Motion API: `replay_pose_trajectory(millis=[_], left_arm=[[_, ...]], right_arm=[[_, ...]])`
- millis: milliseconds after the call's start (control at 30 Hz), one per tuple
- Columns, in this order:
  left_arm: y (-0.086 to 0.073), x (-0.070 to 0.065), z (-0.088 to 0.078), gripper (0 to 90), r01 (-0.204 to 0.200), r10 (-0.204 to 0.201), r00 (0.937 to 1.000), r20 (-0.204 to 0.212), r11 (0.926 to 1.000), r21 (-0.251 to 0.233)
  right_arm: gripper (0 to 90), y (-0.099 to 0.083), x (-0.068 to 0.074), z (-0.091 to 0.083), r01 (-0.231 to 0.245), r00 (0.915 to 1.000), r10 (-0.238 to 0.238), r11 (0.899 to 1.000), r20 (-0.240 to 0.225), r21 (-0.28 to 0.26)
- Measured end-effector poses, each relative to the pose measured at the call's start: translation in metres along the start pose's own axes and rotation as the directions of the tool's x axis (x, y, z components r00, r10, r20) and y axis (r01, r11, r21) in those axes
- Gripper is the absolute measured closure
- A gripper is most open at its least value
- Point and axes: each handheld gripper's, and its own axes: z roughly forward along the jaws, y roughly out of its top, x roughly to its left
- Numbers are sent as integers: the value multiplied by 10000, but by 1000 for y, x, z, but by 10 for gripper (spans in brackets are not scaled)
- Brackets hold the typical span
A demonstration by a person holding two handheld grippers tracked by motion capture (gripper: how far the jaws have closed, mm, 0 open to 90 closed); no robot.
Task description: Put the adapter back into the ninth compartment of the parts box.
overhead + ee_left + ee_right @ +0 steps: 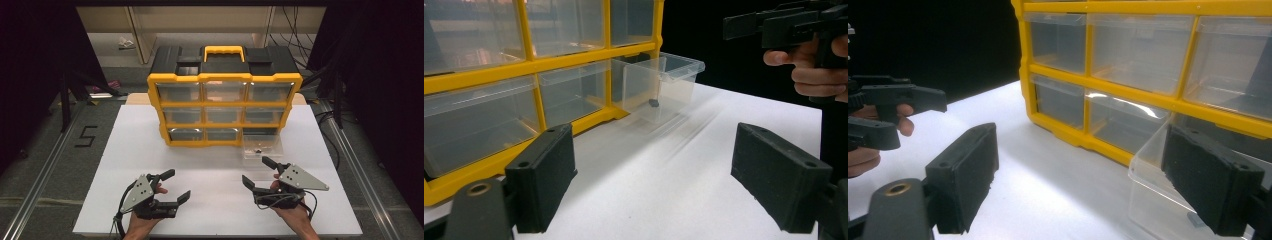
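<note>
A clear plastic drawer (262, 148) stands pulled out of the bottom right slot of a yellow-framed organizer (224, 102) and rests on the white surface (150, 150) just in front of that slot. In the left gripper view a small dark object (653, 103) lies on the drawer's floor; what it is cannot be told. The organizer stands at the far middle of the surface, with three rows of three clear drawers, a black top and a yellow carry handle (224, 51).

The right gripper (260, 174) is held low near the front right of the surface, just short of the pulled-out drawer, its jaws pointing toward the organizer and spread wide with nothing between them. The right hand (290, 207) grips it from behind, forearm entering from the bottom edge, and the grey three-cornered plate sits on top. In the right gripper view one jaw overlaps the drawer's near rim, but contact cannot be told.

The left gripper (179, 185) is held near the front left, well apart from the drawer, angled inward and to the right, jaws likewise wide apart and holding nothing. The left hand (145, 215) wraps its body from below, cable trailing toward the front edge.
</note>
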Motion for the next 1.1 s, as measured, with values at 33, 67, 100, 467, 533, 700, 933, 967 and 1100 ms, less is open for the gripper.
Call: replay_pose_trajectory(millis=[33, 67, 100, 467, 533, 700, 933, 967, 1100], left_arm=[[0, 0, 0, 172, -10, 10, 10000, 16, 10000, -3], [0, -1, 0, 170, -41, 41, 10000, 24, 10000, -1], [0, -1, 0, 169, -107, 107, 9999, 38, 9999, 18], [0, -2, 0, 168, -126, 126, 9999, 98, 9999, -11], [0, -2, 0, 168, -125, 125, 9999, 110, 9999, -13], [0, -2, 0, 168, -118, 119, 9998, 131, 9999, -20], [0, -2, 0, 168, -131, 131, 9998, 170, 9999, -8], [0, -2, 0, 168, -131, 131, 9998, 170, 9999, -8], [0, -2, 0, 168, -142, 142, 9998, 164, 9999, -22]], right_arm=[[161, 0, 0, 0, 0, 10000, 0, 10000, 0, 0], [161, -1, 1, 0, 38, 10000, -38, 10000, -5, -15], [162, -3, 2, -1, 75, 10000, -75, 10000, 8, -26], [161, -11, 6, -1, 79, 10000, -79, 9999, 26, 141], [161, -13, 6, -1, 61, 10000, -62, 9998, 62, 178], [161, -15, 5, -4, -31, 10000, 29, 9998, 93, 179], [161, -21, 6, -9, -110, 9998, 107, 9998, 178, 164], [161, -21, 6, -9, -110, 9998, 107, 9998, 178, 164], [160, -21, 5, -13, -139, 9996, 135, 9998, 264, 126]])
